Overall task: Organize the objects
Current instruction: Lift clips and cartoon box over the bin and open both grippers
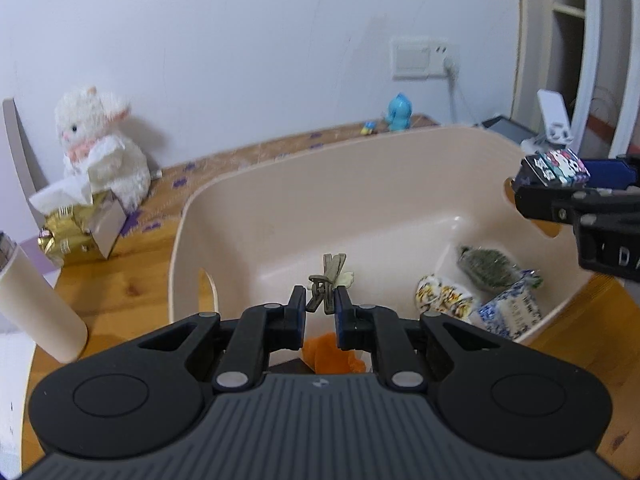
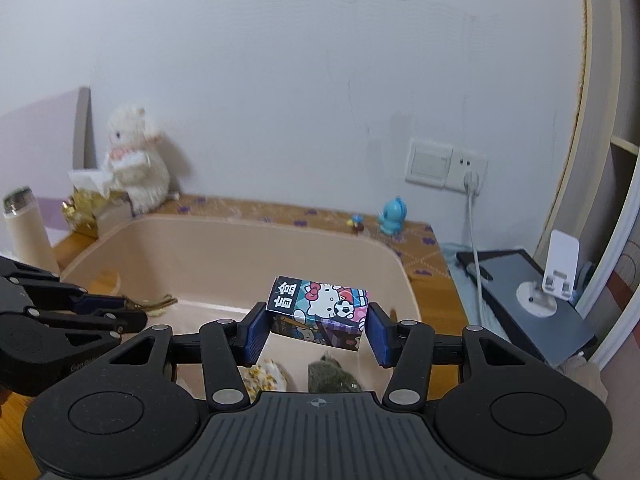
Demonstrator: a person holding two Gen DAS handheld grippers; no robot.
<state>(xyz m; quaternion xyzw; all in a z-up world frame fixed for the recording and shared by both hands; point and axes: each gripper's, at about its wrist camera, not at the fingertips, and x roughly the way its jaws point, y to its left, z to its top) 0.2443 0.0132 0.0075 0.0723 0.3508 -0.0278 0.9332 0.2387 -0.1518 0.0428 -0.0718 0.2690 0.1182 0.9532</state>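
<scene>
A beige plastic bin (image 1: 280, 184) stands on the wooden table. My left gripper (image 1: 319, 294) hangs over its near rim, shut on an olive hair clip (image 1: 329, 280) that sticks out past the fingertips. An orange object (image 1: 332, 356) shows under the fingers. My right gripper (image 2: 318, 314) is shut on a small cartoon-cat box (image 2: 320, 304), held above the bin's right end. In the left wrist view that box (image 1: 556, 166) and the right gripper (image 1: 560, 184) come in from the right. A green-grey pouch (image 1: 488, 268), a yellow-patterned packet (image 1: 440, 298) and a blue-white packet (image 1: 508, 312) lie in the bin's right corner.
A white plush toy (image 1: 100, 144) and a gold tissue box (image 1: 80, 228) sit at the back left, with a beige bottle (image 1: 36, 304) nearer. A blue figurine (image 2: 392, 216) stands by the wall under a socket (image 2: 448, 164). A dark tray with a white stand (image 2: 560, 272) lies right of the table.
</scene>
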